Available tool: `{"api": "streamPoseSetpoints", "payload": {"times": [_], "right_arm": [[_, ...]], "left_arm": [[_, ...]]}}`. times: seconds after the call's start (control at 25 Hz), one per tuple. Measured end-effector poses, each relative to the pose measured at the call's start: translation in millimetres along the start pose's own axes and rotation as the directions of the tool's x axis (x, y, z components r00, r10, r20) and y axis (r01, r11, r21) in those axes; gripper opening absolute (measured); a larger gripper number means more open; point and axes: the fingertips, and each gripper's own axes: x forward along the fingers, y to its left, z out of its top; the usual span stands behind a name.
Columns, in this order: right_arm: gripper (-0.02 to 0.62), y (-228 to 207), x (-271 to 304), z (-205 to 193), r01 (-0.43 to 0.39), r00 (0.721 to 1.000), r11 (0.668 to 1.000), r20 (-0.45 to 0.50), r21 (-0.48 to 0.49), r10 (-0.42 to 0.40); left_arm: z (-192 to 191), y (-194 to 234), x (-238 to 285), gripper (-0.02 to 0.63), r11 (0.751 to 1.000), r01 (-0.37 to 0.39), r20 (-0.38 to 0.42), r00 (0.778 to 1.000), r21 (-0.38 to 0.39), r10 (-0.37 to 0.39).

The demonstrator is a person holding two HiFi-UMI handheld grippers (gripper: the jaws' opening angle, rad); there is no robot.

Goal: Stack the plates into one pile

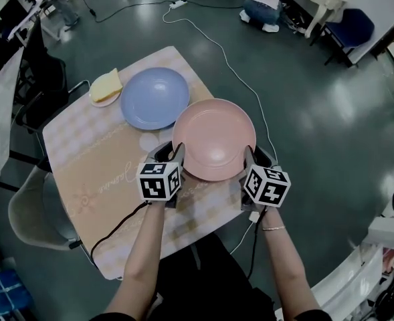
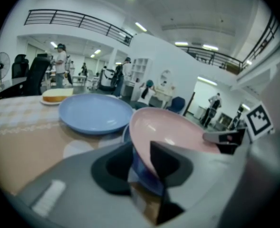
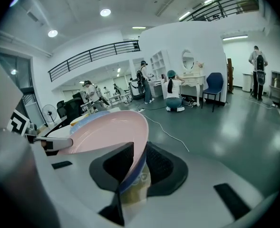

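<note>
Left gripper point(image 1: 176, 154): fingers clenched on the left rim of the round pink plate point(image 1: 213, 139). Right gripper point(image 1: 249, 156): fingers clenched on its right rim. Both gripper views show a blue layer under the pink rim. The plate is over the near right edge of the checked tabletop point(image 1: 96, 159), just beside the round blue plate point(image 1: 155, 97). A small dish with a yellow slab point(image 1: 106, 87) is behind that.
</note>
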Motion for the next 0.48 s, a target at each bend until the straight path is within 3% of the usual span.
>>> {"api": "streamPoseSetpoints", "payload": {"times": [0.48], "right_arm": [[0.081,-4.3,17.6,-16.3,0.003,0.999,0.999,-0.042,-0.049,-0.005]], "left_arm": [[-5.5,3.5,7.9,0.121,0.997,-0.057,-0.026,0.998,0.057,0.058]]}}
